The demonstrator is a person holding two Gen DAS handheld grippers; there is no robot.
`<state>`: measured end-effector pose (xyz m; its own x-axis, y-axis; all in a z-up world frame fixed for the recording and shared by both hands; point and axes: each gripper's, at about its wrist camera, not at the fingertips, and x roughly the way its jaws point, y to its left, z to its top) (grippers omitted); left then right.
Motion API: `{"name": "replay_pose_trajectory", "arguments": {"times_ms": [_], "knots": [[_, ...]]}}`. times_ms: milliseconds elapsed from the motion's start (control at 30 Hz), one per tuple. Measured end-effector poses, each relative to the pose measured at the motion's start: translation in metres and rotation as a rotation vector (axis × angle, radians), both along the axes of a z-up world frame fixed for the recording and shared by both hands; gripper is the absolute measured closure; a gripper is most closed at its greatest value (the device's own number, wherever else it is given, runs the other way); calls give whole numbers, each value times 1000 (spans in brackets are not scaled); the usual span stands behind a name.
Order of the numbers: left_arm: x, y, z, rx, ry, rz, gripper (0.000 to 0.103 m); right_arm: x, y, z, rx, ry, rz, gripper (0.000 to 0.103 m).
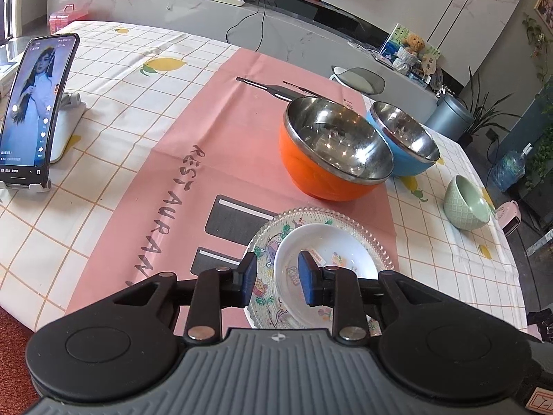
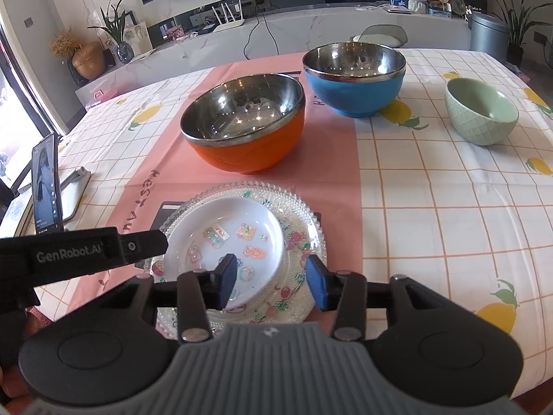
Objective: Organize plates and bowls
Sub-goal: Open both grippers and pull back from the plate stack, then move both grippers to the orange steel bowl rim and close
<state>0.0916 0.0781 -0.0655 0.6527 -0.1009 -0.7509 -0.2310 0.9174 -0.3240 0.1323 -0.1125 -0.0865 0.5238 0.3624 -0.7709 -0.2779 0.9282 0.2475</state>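
Observation:
A small white dish (image 1: 328, 249) (image 2: 228, 238) lies inside a beaded glass plate (image 1: 359, 231) (image 2: 304, 221) on the pink mat. Behind them stand an orange steel bowl (image 1: 331, 148) (image 2: 245, 131) and a blue steel bowl (image 1: 404, 138) (image 2: 356, 79). A green ceramic bowl (image 1: 466, 204) (image 2: 480, 114) sits apart to the right. My left gripper (image 1: 276, 278) is open, its jaws straddling the white dish's left rim. My right gripper (image 2: 273, 282) is open, its jaws either side of the white dish's near right rim. The left gripper's finger (image 2: 103, 249) reaches in from the left.
A phone on a white stand (image 1: 34, 107) (image 2: 46, 186) stands at the table's left. The pink mat (image 1: 207, 159) covers the middle of the checked cloth. A chair (image 1: 359, 81) stands beyond the far edge. The right table edge runs close past the green bowl.

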Motion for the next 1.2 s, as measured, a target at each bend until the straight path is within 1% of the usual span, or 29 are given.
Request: {"name": "replay_pose_trajectory", "arguments": {"times_ms": [67, 100, 133, 367, 500, 700, 933, 1100, 1200], "knots": [[0, 2, 4, -19, -7, -2, 70, -1, -2, 1, 12, 6, -6, 58], [1, 2, 5, -22, -11, -7, 70, -1, -3, 2, 13, 6, -9, 53], [1, 2, 7, -19, -14, -12, 70, -1, -4, 3, 12, 5, -13, 51], [11, 0, 15, 0, -24, -28, 70, 11, -9, 10, 58, 29, -39, 50], [18, -1, 16, 4, -22, -32, 70, 20, -6, 19, 62, 7, -41, 44], [30, -2, 16, 12, -16, -37, 70, 37, -3, 25, 78, 5, -49, 43], [45, 2, 14, 4, -7, -31, 70, 52, 0, 23, 67, 11, -50, 43], [55, 12, 14, 4, -19, -9, 70, 66, -4, 18, 50, 12, -64, 43], [64, 19, 16, -5, -33, 4, 70, 76, -9, 21, 51, 0, -80, 43]]}}
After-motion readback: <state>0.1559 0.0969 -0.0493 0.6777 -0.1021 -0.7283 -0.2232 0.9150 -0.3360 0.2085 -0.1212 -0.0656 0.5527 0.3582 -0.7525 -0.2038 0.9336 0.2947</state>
